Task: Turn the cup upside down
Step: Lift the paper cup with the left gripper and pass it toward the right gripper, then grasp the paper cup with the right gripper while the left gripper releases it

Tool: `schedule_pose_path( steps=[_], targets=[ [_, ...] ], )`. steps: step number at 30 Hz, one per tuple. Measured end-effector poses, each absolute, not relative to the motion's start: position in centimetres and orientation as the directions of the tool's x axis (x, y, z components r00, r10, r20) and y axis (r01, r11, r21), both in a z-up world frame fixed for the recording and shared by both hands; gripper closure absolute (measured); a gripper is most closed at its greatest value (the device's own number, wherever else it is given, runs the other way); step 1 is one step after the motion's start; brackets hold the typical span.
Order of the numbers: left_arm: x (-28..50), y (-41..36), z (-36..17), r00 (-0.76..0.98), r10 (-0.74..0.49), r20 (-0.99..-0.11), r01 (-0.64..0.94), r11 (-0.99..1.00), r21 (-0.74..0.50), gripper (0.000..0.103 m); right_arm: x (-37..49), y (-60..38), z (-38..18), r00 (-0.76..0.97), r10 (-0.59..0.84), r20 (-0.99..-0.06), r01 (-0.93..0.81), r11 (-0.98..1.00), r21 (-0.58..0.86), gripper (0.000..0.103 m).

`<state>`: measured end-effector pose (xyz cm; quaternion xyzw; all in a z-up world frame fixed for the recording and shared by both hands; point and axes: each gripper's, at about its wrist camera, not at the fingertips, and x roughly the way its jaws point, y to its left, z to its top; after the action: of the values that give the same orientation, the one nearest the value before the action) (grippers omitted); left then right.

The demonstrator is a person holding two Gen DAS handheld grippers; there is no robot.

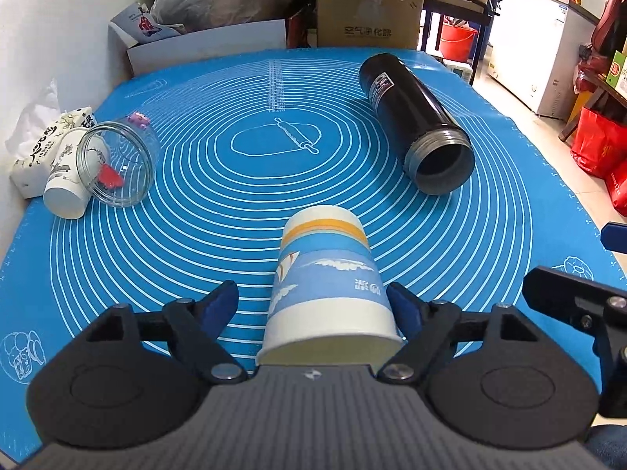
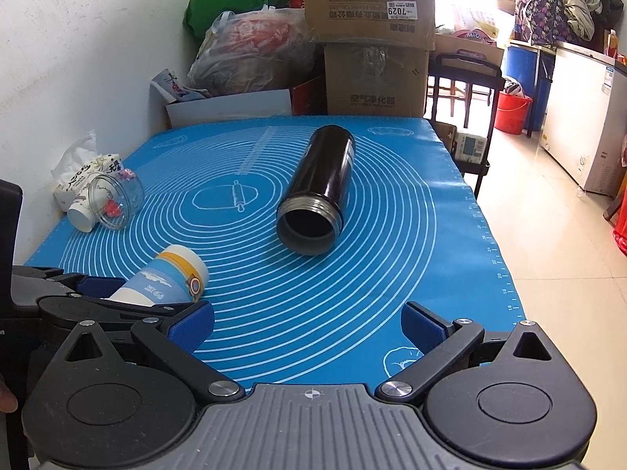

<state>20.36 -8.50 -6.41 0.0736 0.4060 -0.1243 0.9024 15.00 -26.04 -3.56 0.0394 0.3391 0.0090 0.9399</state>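
Two claws are in view, and the left claw (image 1: 313, 305) is the one at the paper cup (image 1: 327, 286). The cup lies on its side on the blue baking mat (image 1: 235, 196) covering the worktop, between the left claw's blue fingers (image 1: 219, 305). Its long axis runs almost straight along the claw's line of sight, mouth toward the claw body and closed base pointing away toward the black flask (image 1: 415, 121). The right-side finger looks to touch the cup wall near the rim; the other stands clear, so the jaws are parted and not yet clamped. The right claw (image 2: 309, 325) hangs spread wide and holds nothing, off to the cup's right. A squeeze across the wall, then a tilt mouth-down, seems the move needed.
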Motion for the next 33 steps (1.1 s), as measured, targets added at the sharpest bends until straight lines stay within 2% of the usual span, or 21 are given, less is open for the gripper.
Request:
schedule_pose_path(
  steps=[10,16,24,29,33],
  targets=[
    [19.5,-8.5,-5.1,0.655,-0.204,-0.728,0.307,0.952,0.01,0.021,14.9,-25.8,-3.2,0.774,0.043,-0.632,0.007,0.997,0.077,0.0],
    [18.2,-7.3,-1.9,0.705,-0.247,-0.665,0.311,0.95,-0.023,0.021,14.7,-25.9,-1.5,0.793,0.017,-0.61,0.019,0.998,0.052,0.0],
    [17.8,-2.6,1.5,0.802,-0.146,-0.579,0.192,0.981,0.019,0.009,16.4,-24.3,1.0,0.775,0.057,-0.629,-0.019,0.998,0.067,0.0],
    [19.4,1.3,0.7,0.795,-0.048,-0.605,0.081,0.996,0.027,0.009,19.1,-22.6,1.0,0.71,0.147,-0.688,-0.051,0.986,0.158,0.0],
    [20.6,4.2,-1.2,0.773,-0.006,-0.634,0.026,0.999,0.023,0.009,21.1,-20.2,0.4,0.666,0.152,-0.731,-0.064,0.987,0.147,0.0]
  ],
)
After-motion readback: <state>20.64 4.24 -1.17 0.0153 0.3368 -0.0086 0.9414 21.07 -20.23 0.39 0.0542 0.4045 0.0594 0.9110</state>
